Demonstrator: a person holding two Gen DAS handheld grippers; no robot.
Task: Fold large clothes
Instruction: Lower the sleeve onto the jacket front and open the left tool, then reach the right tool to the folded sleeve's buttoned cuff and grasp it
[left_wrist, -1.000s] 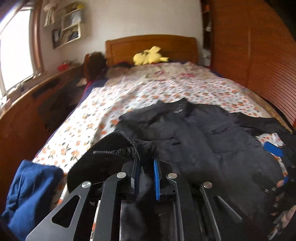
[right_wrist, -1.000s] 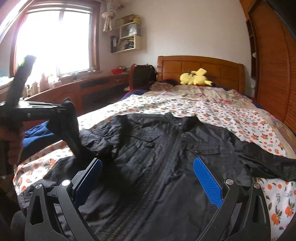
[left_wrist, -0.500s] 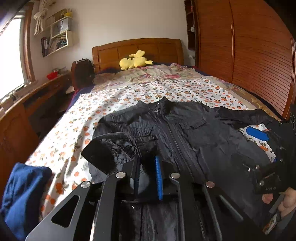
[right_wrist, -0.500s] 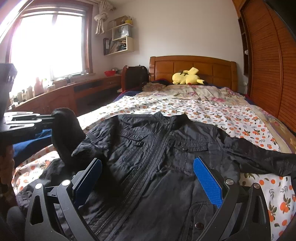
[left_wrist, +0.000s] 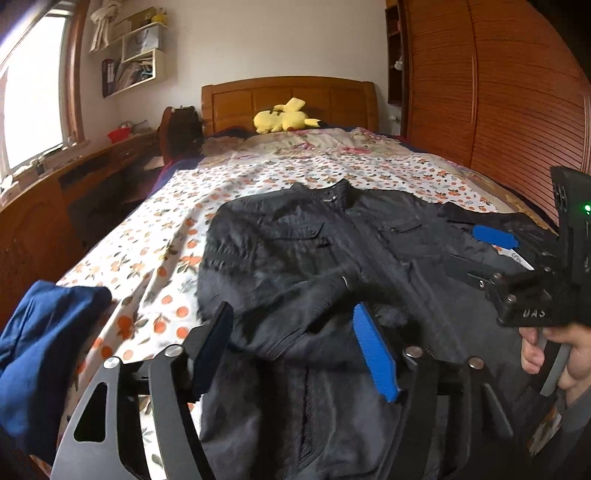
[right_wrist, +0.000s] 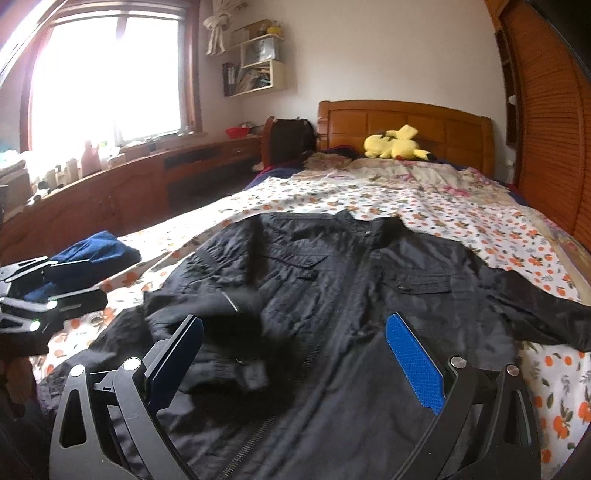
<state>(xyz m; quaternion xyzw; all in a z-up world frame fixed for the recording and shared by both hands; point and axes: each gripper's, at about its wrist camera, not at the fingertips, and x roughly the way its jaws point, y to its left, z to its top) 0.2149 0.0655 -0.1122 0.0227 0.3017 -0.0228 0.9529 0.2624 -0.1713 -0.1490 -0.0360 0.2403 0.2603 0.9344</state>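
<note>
Jaws apart on left gripper (left_wrist: 295, 339), empty, over black jacket (left_wrist: 325, 258) w/ sleeve folded across chest; blue garment (left_wrist: 44, 332) at left bed (left_wrist: 155, 258) edge. Right view: right gripper (right_wrist: 295, 354) jaws apart too, jacket spread front-up on bed, yellow plush (right_wrist: 397, 146) by headboard.

both grippers hang just over the black jacket (right_wrist: 332, 295). the left gripper (left_wrist: 295, 343) has its two fingers spread wide with nothing between them. the right gripper (right_wrist: 295, 354) is spread wide too, and a hand (left_wrist: 554, 354) grips its handle.
</note>
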